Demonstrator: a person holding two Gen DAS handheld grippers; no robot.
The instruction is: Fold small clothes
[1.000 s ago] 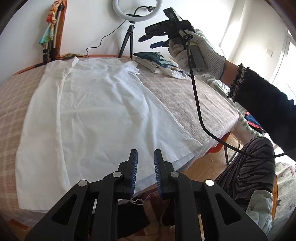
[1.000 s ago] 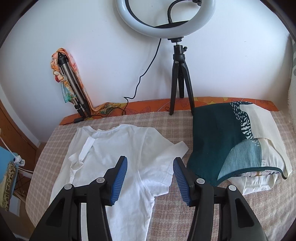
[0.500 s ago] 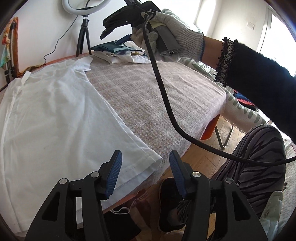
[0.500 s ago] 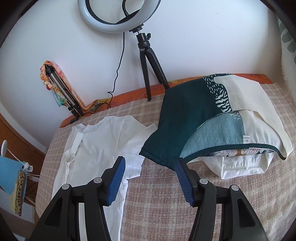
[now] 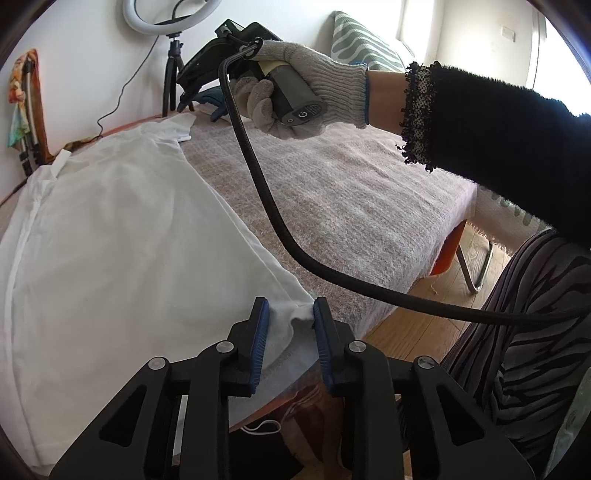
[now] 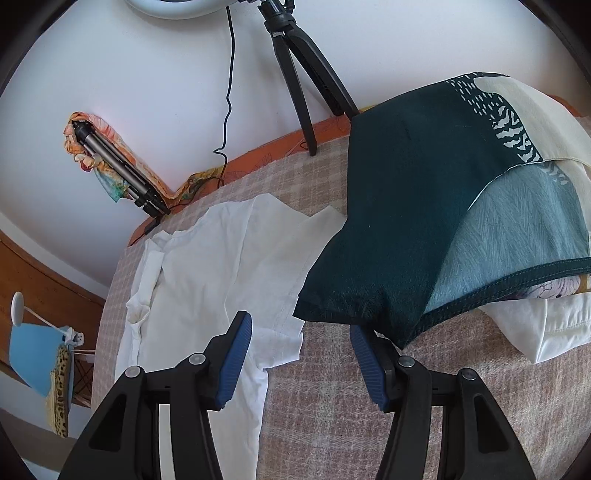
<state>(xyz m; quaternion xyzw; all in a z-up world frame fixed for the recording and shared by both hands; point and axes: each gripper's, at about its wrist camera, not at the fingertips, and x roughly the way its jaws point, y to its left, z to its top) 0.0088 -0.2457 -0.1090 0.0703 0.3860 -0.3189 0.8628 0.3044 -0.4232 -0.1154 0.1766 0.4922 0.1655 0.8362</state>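
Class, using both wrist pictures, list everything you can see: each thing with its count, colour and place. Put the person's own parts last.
shirt: one, white, spread flat on the bed cover.
clothes pile: one stack, dark green, pale blue and cream on top, beside the shirt's sleeve.
bed cover: one, pinkish beige check, under everything.
ring light: one, white on a black tripod, at the wall.
folded tripod: one, grey-black, wrapped in an orange scarf, leaning on the wall.
cable: one, black, hanging from the right tool.
left tool: black with blue pads, just closed on the shirt's hem corner.
right tool: black and blue, open above the sleeve.
glove: one, grey knit, on the right hand.
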